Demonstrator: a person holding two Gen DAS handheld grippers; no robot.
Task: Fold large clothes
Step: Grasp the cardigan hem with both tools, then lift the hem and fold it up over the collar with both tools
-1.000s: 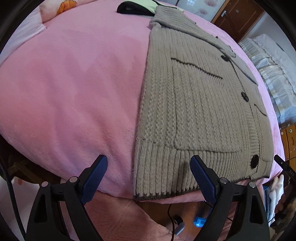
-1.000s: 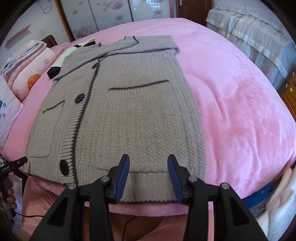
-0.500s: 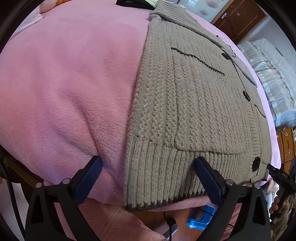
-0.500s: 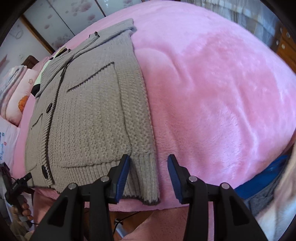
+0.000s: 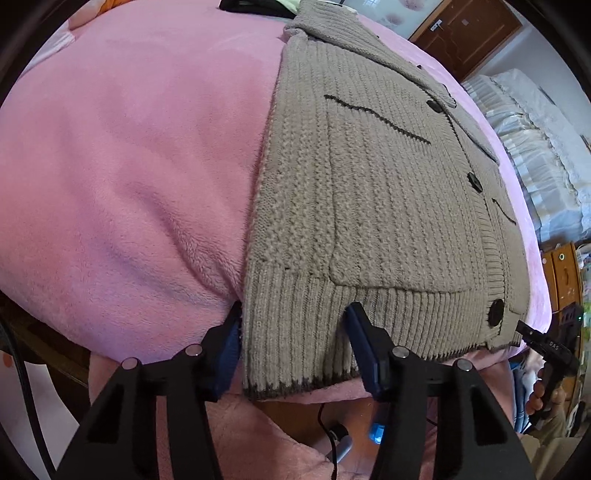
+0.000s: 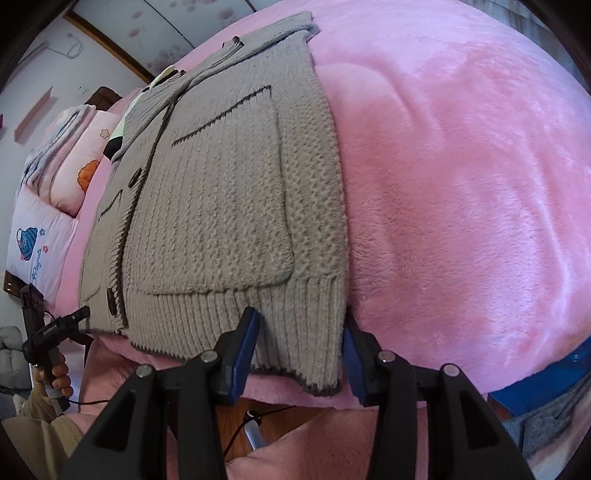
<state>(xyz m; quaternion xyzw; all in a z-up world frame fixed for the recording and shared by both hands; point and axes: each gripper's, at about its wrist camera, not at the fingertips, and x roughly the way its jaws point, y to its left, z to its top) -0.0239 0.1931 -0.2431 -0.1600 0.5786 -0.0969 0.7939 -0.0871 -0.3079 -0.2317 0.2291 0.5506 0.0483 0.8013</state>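
A large grey knit cardigan [image 5: 369, 206] with dark buttons and pockets lies flat on a pink blanket-covered bed [image 5: 129, 166]; it also shows in the right wrist view [image 6: 229, 206]. My left gripper [image 5: 295, 343] is open, its blue pads straddling the ribbed hem at the cardigan's left bottom corner. My right gripper [image 6: 299, 347] is open, its pads straddling the ribbed hem at the right bottom corner. The hem hangs slightly over the bed's front edge.
Pillows [image 6: 70, 173] lie at the head of the bed. A second bed with white bedding [image 5: 535, 140] stands to the right. A wooden door [image 5: 469, 33] is beyond. A cable [image 6: 255, 417] lies on the floor below.
Both grippers have moved forward and down to the hem corners. The left gripper's jaws have narrowed around the hem; the right gripper's have widened around its corner.
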